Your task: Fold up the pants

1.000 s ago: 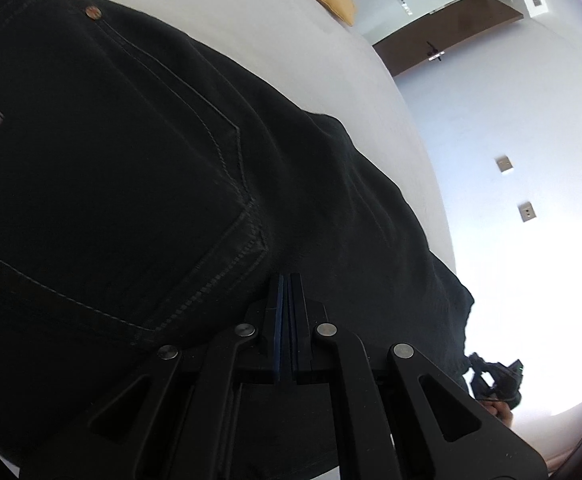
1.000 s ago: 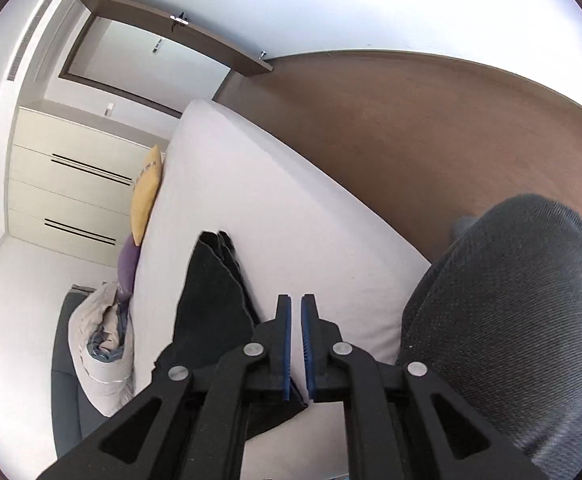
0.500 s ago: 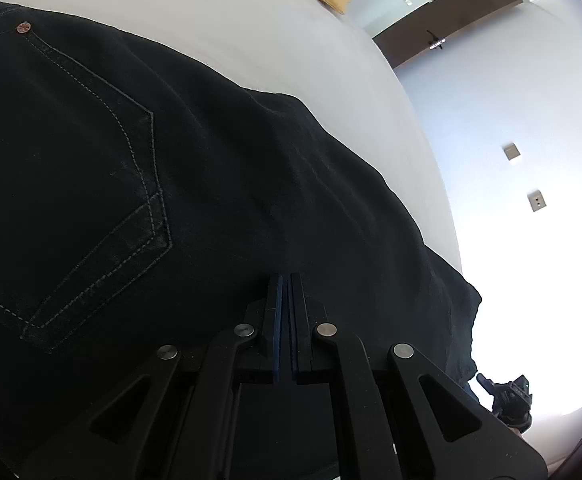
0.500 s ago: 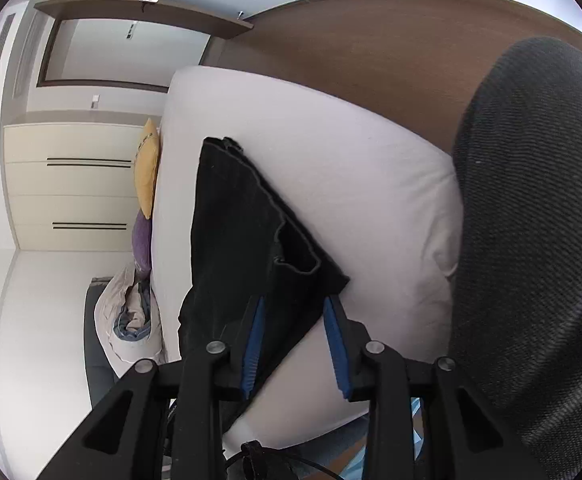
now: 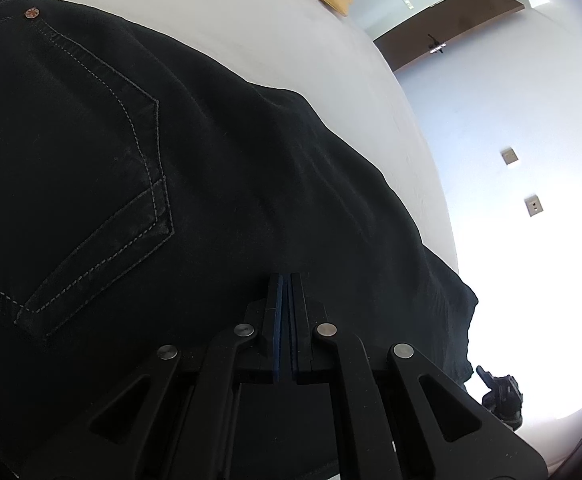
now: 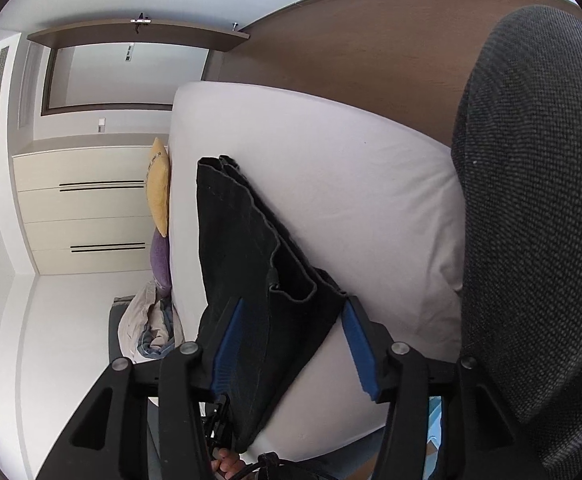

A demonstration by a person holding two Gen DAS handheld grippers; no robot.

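Observation:
Black pants [image 5: 219,184] lie flat on a white bed [image 5: 251,28], back pocket with pale stitching and a copper rivet at the left. My left gripper [image 5: 285,292] is shut, its tips right over the dark cloth; I cannot tell whether it pinches any. In the right wrist view the pants [image 6: 251,264] run lengthwise down the bed [image 6: 351,184], leg ends near the camera. My right gripper [image 6: 293,340] is open, its blue pads on either side of the near leg end, not closed on it.
A grey woven chair back [image 6: 539,220] fills the right side. A yellow pillow [image 6: 159,184], a purple pillow [image 6: 161,260] and a crumpled blanket [image 6: 147,328] lie at the bed's far side. Cream drawers [image 6: 87,208] stand behind. The other gripper [image 5: 501,396] shows at the bed's end.
My right gripper has opened wide and moved in over the leg end. The left gripper stays shut and has shifted slightly over the pocket area.

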